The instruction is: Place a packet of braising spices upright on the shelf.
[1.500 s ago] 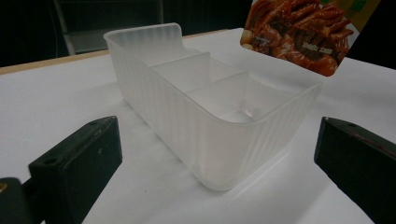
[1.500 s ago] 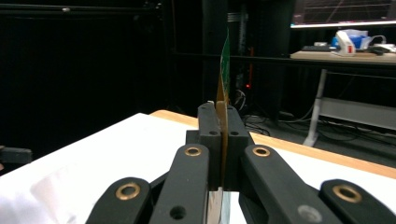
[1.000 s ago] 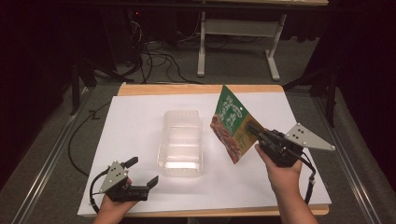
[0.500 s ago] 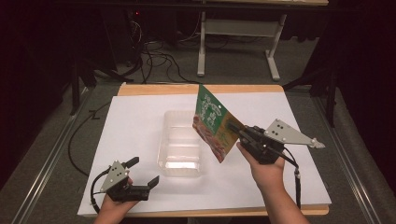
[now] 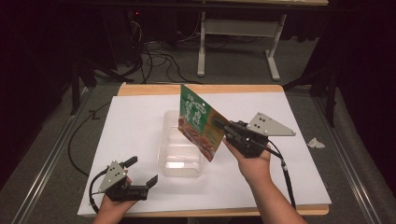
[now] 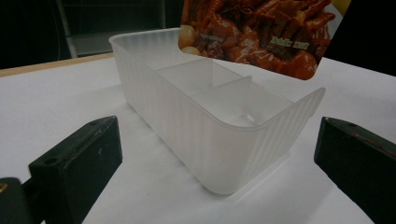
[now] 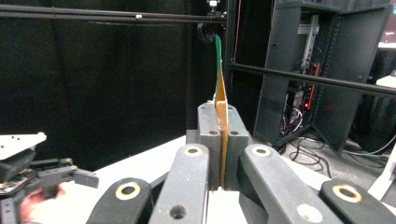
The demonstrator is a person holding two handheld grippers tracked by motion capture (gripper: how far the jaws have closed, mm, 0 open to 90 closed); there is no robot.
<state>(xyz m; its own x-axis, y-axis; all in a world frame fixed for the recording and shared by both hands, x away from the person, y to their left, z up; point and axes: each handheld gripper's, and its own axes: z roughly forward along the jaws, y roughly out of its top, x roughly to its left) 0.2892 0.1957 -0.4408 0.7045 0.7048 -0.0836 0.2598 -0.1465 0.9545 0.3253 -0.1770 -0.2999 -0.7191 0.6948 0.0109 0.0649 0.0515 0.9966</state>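
A green and orange food pouch (image 5: pixel 200 122), printed with a picture of a saucy red dish, is held in the air above a clear plastic container (image 5: pixel 180 147). The pouch stands on edge, tilted, its lower corner hanging over the right side of the container. The right gripper (image 5: pixel 223 126) pinches the pouch's right edge between its jaws; in the right gripper view the pouch (image 7: pixel 219 102) shows edge-on, squeezed between the two closed jaws. A grey three-cornered plate sits on top of this gripper, and the person's right hand (image 5: pixel 252 161) holds it from below.

The container is a long frosted tub with ribbed walls, lying near the middle of the white sheet (image 5: pixel 140 121) that covers the desk. In the left gripper view the container (image 6: pixel 205 116) shows inner dividers forming compartments, with the bottom of the pouch (image 6: pixel 261 35) hanging over its far part.

The left gripper (image 5: pixel 140 171) rests near the desk's front left corner, held by the left hand (image 5: pixel 114 205), jaws spread wide apart and holding nothing, pointing toward the container.

A crumpled white scrap (image 5: pixel 316 143) lies on the floor beyond the desk's right edge.
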